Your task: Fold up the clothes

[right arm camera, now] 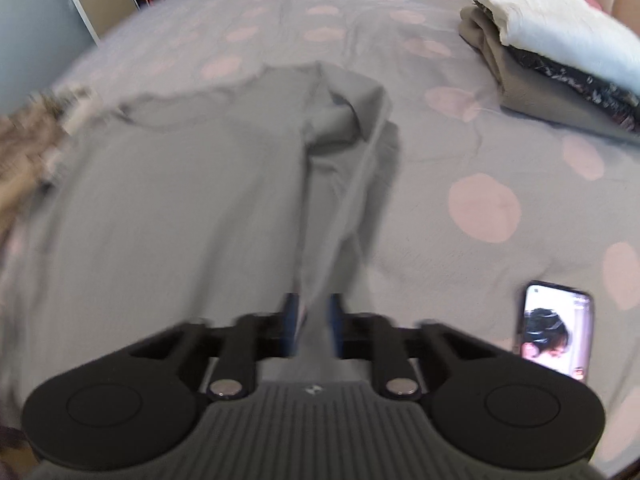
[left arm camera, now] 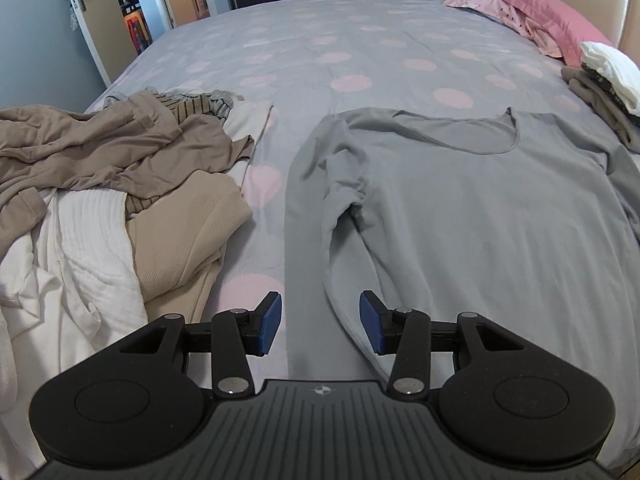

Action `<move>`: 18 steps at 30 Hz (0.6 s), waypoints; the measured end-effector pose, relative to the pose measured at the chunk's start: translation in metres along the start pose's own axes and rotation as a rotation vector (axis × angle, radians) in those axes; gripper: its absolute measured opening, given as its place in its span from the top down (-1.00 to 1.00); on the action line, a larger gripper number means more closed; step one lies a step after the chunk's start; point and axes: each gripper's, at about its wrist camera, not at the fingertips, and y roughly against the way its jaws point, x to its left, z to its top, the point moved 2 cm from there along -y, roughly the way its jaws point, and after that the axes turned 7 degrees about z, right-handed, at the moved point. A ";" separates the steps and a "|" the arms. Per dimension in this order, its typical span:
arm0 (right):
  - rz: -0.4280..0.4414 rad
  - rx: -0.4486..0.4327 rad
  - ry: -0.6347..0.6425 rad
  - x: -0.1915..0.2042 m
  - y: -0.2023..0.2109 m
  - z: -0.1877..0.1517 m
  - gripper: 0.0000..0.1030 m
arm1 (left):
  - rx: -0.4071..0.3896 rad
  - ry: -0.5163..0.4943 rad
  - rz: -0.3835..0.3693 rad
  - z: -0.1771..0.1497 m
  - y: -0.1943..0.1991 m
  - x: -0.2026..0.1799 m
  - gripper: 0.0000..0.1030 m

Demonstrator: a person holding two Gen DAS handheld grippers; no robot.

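On the bed (left arm camera: 360, 40) lies the grey top (left arm camera: 460, 200), spread flat: light, limp knit. Your left tongs (left arm camera: 320, 326) stand apart over its left sleeve (left arm camera: 304, 240). Your right tongs (right arm camera: 314, 320) are clamped on the right sleeve (right arm camera: 344, 200); pinch hems or cuffs.

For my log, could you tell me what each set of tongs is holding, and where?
Right tongs pinch the grey long-sleeved top by its right sleeve; left tongs are open, holding nothing.
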 end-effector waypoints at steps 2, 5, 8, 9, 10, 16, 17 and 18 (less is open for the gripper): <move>-0.028 -0.017 -0.013 -0.006 0.003 0.004 0.98 | 0.004 -0.001 0.002 0.000 -0.002 0.001 0.19; -0.060 -0.074 -0.047 -0.020 0.018 0.019 0.98 | 0.015 0.006 0.007 0.000 -0.005 0.004 0.19; -0.105 -0.110 -0.097 -0.042 0.031 0.042 0.99 | 0.020 0.022 0.006 0.002 -0.009 0.007 0.19; -0.128 -0.118 -0.114 -0.051 0.034 0.049 0.99 | 0.020 0.030 0.003 0.004 -0.010 0.009 0.19; -0.151 -0.125 -0.132 -0.060 0.036 0.057 0.99 | 0.020 0.038 0.003 0.005 -0.011 0.010 0.19; -0.266 -0.112 -0.231 -0.114 0.030 0.089 0.99 | 0.027 0.072 0.000 0.013 -0.020 0.016 0.19; -0.288 -0.110 -0.245 -0.122 0.028 0.092 0.99 | 0.029 0.074 0.000 0.014 -0.021 0.017 0.19; -0.314 -0.112 -0.264 -0.131 0.025 0.093 0.99 | 0.031 0.076 0.001 0.014 -0.023 0.017 0.19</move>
